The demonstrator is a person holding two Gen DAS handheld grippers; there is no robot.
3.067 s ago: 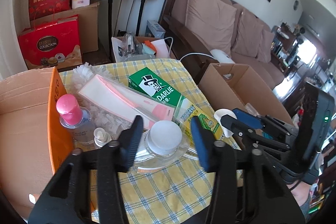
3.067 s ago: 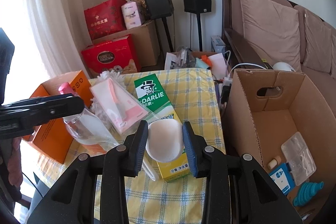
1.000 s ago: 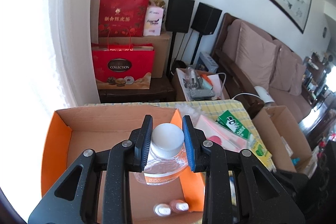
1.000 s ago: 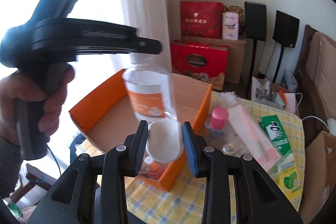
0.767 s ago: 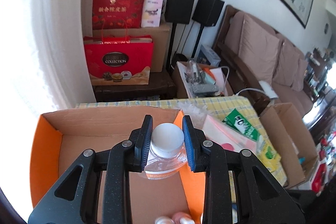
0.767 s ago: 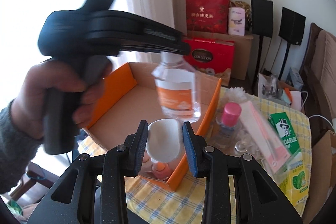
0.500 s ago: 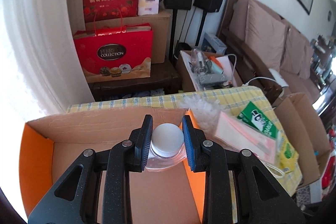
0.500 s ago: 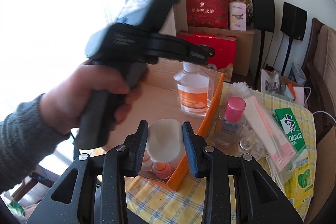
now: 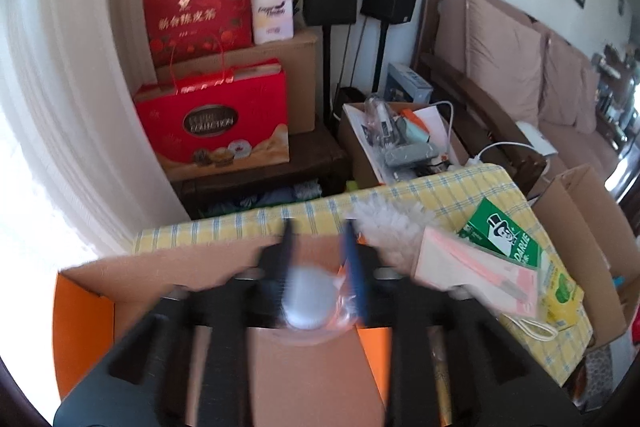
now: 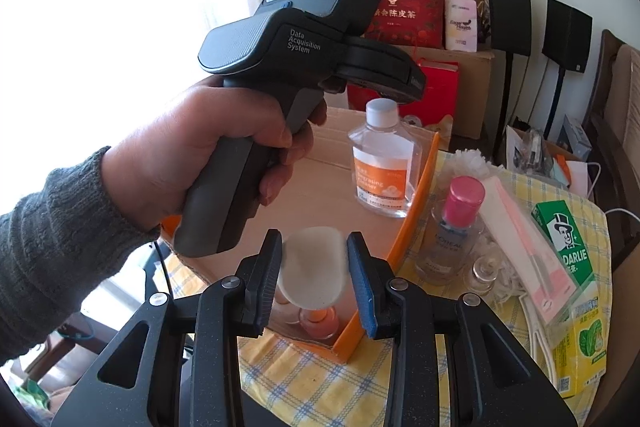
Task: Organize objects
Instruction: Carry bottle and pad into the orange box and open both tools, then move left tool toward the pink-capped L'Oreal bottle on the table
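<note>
A clear bottle (image 10: 382, 163) with an orange label and white cap (image 9: 310, 301) stands upright in the orange cardboard box (image 10: 416, 211), against its far right wall. My left gripper (image 9: 318, 239) is blurred around the cap; its jaws are opening and the pads stand clear of the cap. In the right wrist view a hand (image 10: 224, 155) holds that gripper just above the bottle. My right gripper (image 10: 312, 267) is shut on a white round pad (image 10: 310, 279), over the box's near corner.
Two small orange-topped bottles (image 10: 316, 319) lie in the box's near corner. On the yellow checked cloth (image 10: 304, 379) beside the box are a pink-capped bottle (image 10: 456, 231), a small glass vial (image 10: 480, 273), a pink flat pack (image 10: 528, 239) and a green Darlie carton (image 10: 564, 239). A brown carton (image 9: 580, 227) stands to the right.
The left gripper carried the bottle down into the orange box, set it upright by the far right wall, and its jaws have parted from the cap. The right gripper kept still.
</note>
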